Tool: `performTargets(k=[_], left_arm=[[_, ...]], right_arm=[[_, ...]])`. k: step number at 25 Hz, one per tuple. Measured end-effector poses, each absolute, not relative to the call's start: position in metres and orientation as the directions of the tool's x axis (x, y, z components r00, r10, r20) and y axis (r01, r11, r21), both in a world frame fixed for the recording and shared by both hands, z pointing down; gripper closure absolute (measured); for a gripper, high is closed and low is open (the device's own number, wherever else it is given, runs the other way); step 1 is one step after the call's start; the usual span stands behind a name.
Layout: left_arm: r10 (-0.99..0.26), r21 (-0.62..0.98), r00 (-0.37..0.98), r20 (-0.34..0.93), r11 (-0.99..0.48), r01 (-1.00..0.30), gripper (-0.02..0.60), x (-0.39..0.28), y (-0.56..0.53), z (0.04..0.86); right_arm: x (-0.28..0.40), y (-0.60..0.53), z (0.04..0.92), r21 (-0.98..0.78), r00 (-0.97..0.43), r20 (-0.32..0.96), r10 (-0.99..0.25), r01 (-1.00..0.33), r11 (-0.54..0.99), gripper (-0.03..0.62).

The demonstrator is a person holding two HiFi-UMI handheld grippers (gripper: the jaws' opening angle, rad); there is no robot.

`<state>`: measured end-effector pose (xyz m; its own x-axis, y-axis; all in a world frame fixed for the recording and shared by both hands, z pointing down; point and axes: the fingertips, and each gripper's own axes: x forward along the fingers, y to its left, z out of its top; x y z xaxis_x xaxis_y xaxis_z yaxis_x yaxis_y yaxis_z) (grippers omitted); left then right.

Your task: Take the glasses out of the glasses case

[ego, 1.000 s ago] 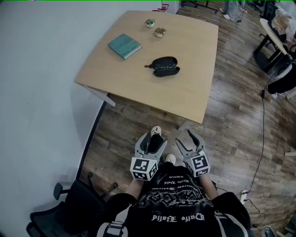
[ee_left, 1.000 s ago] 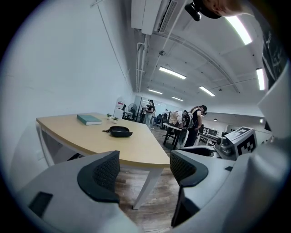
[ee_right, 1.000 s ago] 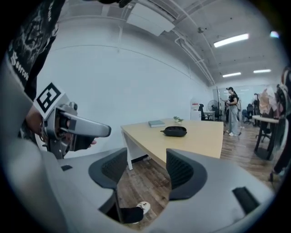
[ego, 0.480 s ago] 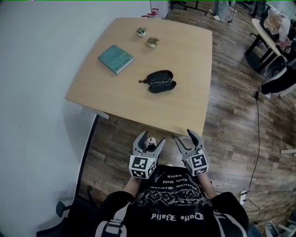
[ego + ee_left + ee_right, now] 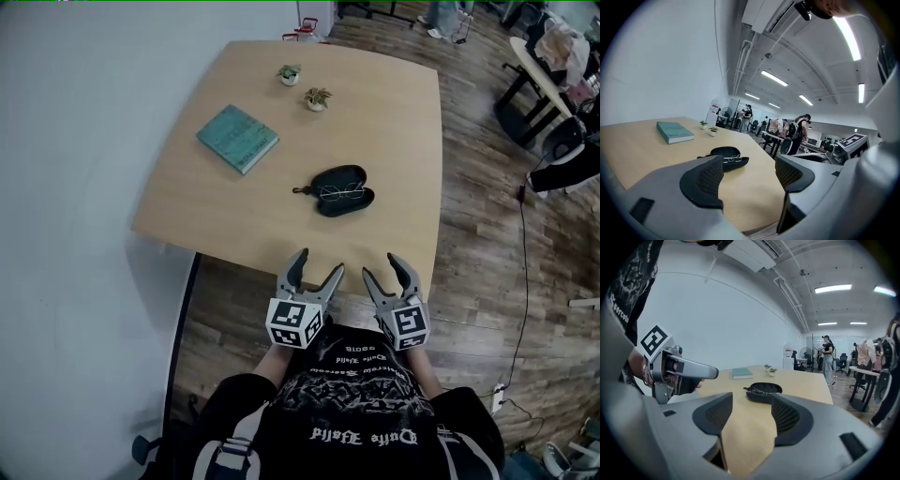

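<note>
The glasses case (image 5: pixel 342 189) is seen lying open on the light wooden table (image 5: pixel 234 220), toward its right half, with a pair of thin-framed glasses (image 5: pixel 341 191) resting inside it. Both claws are held side by side at the table's near edge, and the case lies well apart from them, farther along the tabletop and roughly in line with the gap between the two.

The left gripper (image 5: pixel 319 262) is released: its jaws are spread wide and only bare tabletop is seen between its pads (image 5: pixel 705 180). In its own view the case appears beyond the tip of the left-hand jaw.

The right gripper (image 5: pixel 381 266) is likewise released (its jaws stand wide apart), and nothing is clasped between them. In its own view the case is framed just above the gap between the jaws, far ahead and untouched.

A teal book (image 5: pixel 237 139) is laid to the left of the case, and two small potted plants (image 5: pixel 290 74) are set near the table's far edge. Wood-plank floor (image 5: pixel 478 244) is seen to the right of the table.
</note>
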<state>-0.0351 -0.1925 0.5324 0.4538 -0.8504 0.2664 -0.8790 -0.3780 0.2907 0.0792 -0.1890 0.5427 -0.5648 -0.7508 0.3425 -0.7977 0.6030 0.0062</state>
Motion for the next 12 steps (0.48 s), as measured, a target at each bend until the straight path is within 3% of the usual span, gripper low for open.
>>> performTargets(k=[5, 12], left_arm=[[-0.834, 0.233, 0.473, 0.286, -0.418, -0.878, 0.225, -0.059, -0.225, 0.538], [-0.828, 0.275, 0.486, 0.280, -0.416, -0.867, 0.225, -0.083, -0.255, 0.537]], right_arm=[[0.055, -0.220, 0.542, 0.017, -0.534, 0.332, -0.778, -0.821, 0.571, 0.342], [0.021, -0.246, 0.543, 0.027, -0.542, 0.332, -0.772, -0.813, 0.582, 0.342]])
